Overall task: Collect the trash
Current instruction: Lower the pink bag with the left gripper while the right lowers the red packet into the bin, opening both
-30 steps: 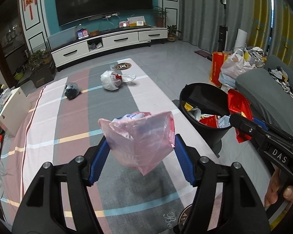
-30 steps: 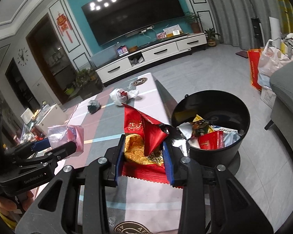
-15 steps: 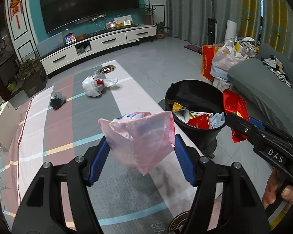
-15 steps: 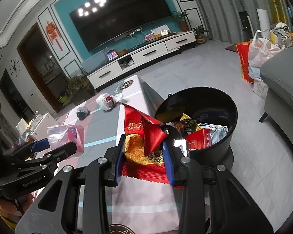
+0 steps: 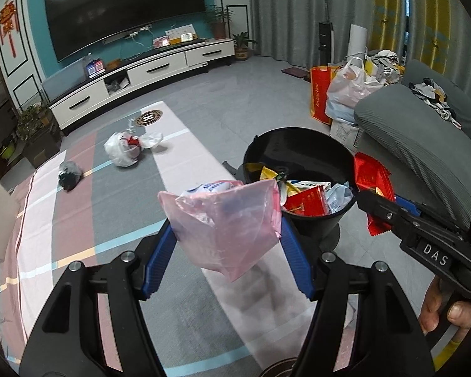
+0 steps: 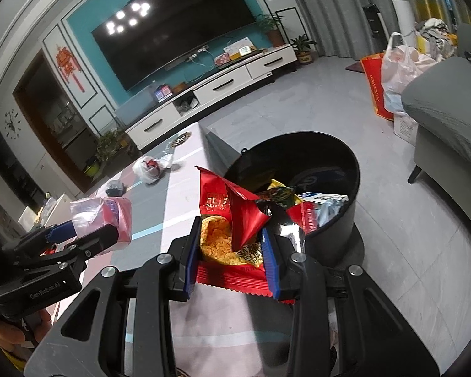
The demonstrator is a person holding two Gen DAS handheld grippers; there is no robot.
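My left gripper (image 5: 226, 235) is shut on a pink plastic bag (image 5: 226, 223) and holds it above the striped table's right edge, beside the black bin (image 5: 301, 154). My right gripper (image 6: 232, 245) is shut on a red snack packet (image 6: 232, 210) just left of the bin (image 6: 329, 150), which holds several wrappers. In the right wrist view the left gripper with its pink bag (image 6: 110, 216) shows at the left. In the left wrist view the right gripper's red packet (image 5: 372, 182) hangs by the bin's right rim.
A white knotted bag (image 5: 125, 147) and a dark crumpled bag (image 5: 69, 172) lie far on the striped table (image 5: 78, 220). A grey sofa (image 5: 424, 144) stands right of the bin, with shopping bags (image 5: 345, 94) behind it. A TV cabinet (image 5: 141, 78) lines the far wall.
Both grippers have moved right and forward toward the bin, each still holding its trash. The bin now looks closer and larger in both views.
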